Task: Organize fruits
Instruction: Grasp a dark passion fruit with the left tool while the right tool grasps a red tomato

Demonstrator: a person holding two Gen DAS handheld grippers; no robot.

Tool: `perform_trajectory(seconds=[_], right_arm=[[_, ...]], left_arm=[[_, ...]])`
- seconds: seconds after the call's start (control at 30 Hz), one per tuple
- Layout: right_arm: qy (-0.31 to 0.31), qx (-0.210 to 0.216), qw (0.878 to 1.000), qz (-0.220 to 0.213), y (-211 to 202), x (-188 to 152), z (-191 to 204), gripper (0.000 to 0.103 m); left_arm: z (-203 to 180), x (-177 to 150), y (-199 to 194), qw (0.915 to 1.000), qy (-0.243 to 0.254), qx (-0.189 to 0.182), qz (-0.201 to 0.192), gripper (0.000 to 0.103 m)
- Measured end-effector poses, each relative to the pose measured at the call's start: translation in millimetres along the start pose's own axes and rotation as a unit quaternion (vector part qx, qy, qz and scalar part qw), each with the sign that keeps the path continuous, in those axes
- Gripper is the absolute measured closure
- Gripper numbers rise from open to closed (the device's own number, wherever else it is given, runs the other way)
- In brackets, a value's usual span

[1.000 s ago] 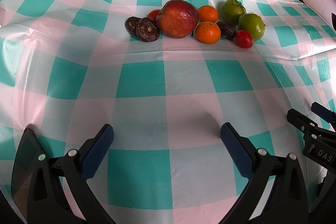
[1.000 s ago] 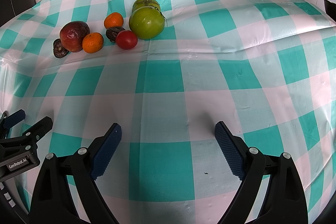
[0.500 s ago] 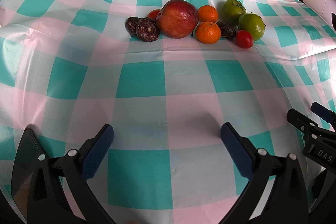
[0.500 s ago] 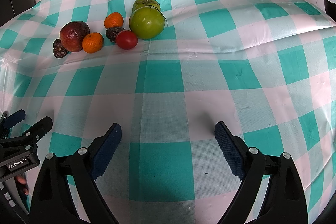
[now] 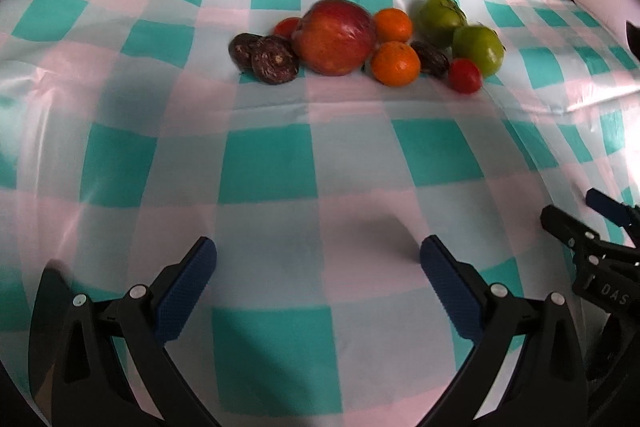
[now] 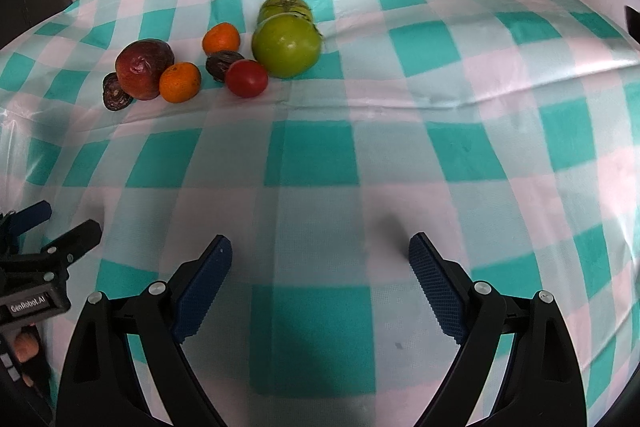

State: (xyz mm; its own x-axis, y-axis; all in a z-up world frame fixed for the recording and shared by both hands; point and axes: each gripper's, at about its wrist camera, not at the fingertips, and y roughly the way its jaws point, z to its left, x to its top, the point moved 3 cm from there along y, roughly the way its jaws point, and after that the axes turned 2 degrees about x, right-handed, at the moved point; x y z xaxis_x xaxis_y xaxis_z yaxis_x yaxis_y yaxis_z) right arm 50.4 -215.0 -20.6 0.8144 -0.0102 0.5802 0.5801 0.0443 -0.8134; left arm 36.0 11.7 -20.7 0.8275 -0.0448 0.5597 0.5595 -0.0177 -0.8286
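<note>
Both claws, the left gripper [image 5: 318, 259] and right gripper [image 6: 320, 259], are gaping wide apart, holding nothing. Only the left view is showing a second red tomato [image 5: 286, 26] peeking behind the big red fruit [image 5: 335, 35].

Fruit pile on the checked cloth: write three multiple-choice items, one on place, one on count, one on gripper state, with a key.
1. Where is the red tomato in the right wrist view?
A. In front of the green tomatoes
B. Behind the big red fruit
C. Between the fingers

2. How many oranges lie on the tablecloth?
A. One
B. Two
C. Four

3. What state are both grippers in?
A. Shut on fruit
B. Shut, empty
C. Open, empty

Key: 1 A, it sits just ahead of the nearer green tomato. 2 B, orange and orange. 3 C, left gripper and right gripper show spread fingers over bare cloth.
</note>
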Motion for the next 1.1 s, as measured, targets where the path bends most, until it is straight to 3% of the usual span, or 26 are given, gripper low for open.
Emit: perform_trajectory(seconds=[0.23,0.33,0.4,0.77,0.83,0.9,1.03,1.1], right_arm=[[-0.001,0.052,0.999,-0.008,24.5,41.0,13.6,0.017],[-0.020,0.055,0.998,-0.010,38.0,59.1,24.3,0.027],[-0.036,0.053,0.998,-0.011,47.6,72.6,31.2,0.035],[-0.063,0.054,0.996,-0.016,70.7,107.1,43.7,0.057],[-0.063,0.057,0.996,-0.017,71.2,108.4,43.6,0.058],[-0.067,0.071,0.995,-0.018,70.0,108.6,45.5,0.069],[-0.065,0.076,0.995,-0.019,65.9,104.6,44.0,0.069],[-0.055,0.084,0.995,-0.020,64.7,103.8,39.2,0.069]], left_arm=[[32.4,41.2,27.3,0.9990,-0.044,0.006,-0.003,0.001],[41.6,51.4,32.6,0.9986,-0.053,-0.002,-0.007,0.002],[44.2,57.5,36.2,0.9989,-0.046,0.001,-0.012,0.010],[36.7,87.1,53.9,0.9994,-0.018,-0.006,-0.027,0.025],[34.8,93.5,58.0,0.9993,-0.020,-0.002,-0.031,0.029],[33.5,100.4,62.3,0.9992,-0.022,0.004,-0.033,0.034],[33.2,105.6,65.2,0.9989,-0.027,0.012,-0.035,0.045],[33.3,105.2,63.4,0.9988,-0.028,0.005,-0.040,0.066]])
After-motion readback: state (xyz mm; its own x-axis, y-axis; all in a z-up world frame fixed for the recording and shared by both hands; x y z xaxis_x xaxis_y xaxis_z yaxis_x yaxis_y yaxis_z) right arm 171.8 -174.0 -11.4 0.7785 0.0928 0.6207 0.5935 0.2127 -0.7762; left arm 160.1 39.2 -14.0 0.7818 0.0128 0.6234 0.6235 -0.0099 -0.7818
